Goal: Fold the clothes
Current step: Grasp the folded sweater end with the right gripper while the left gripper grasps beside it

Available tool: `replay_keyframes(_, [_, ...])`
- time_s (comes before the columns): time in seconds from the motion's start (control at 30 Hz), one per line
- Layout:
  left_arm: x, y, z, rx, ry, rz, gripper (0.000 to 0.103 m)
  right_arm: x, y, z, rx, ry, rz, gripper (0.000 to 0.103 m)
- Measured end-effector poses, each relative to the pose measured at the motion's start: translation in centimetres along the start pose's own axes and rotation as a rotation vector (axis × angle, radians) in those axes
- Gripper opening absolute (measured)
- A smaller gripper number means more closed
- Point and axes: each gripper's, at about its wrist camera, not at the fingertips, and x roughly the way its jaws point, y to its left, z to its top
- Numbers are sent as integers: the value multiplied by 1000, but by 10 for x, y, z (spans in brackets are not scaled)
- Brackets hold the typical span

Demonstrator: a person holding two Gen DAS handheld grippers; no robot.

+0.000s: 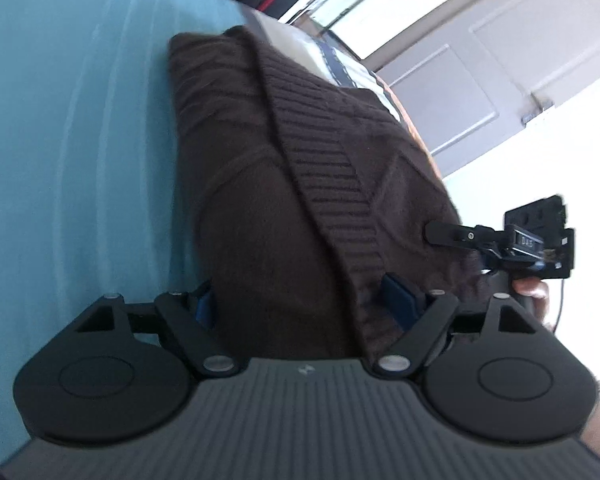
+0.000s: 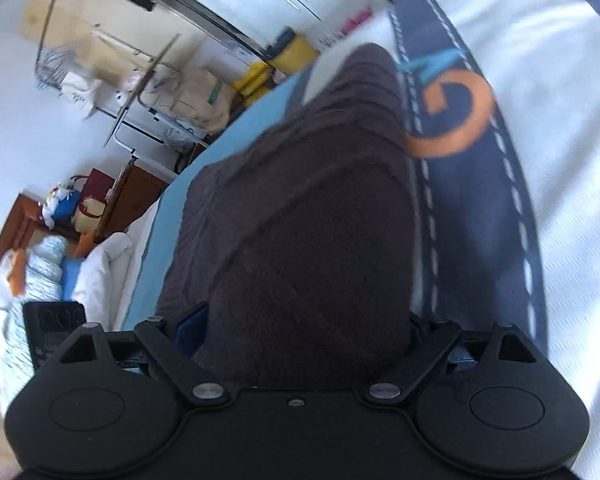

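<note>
A dark brown knitted sweater [image 1: 280, 160] lies folded in a thick bundle on a teal bed sheet [image 1: 80, 140]. My left gripper [image 1: 300, 296] is shut on its near end; the blue pads press into the knit on both sides. At the right of this view a finger [image 1: 444, 235] of the other gripper pokes into the sweater's far side, with a hand [image 1: 532, 288] behind it. In the right wrist view the sweater [image 2: 320, 220] fills the whole gap of my right gripper [image 2: 304, 320], which is shut on it; its right pad is hidden.
A white cloth with a navy road print and orange shapes [image 2: 460, 200] lies under and beside the sweater. Beyond the teal sheet [image 2: 228, 148] stand a drying rack with a cardboard box [image 2: 204, 92], wooden furniture [image 2: 136, 192] and bedding [image 2: 40, 272]. White doors [image 1: 460, 92] are behind.
</note>
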Motion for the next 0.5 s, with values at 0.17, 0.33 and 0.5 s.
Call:
replay_keyframes(0.17, [-7,-24,4,83,-76,-58,42,-9,41,-3,-210,-38,-62,56])
replay_keyframes(0.33, [-17,-50,1,165,-102,-56,40,-17,77,-10,-315,-118,-19,55])
replay_keyframes(0.5, [-35,-59,-2,146,-141,-115,38,-31,99,-11,-308,-149,-20,52])
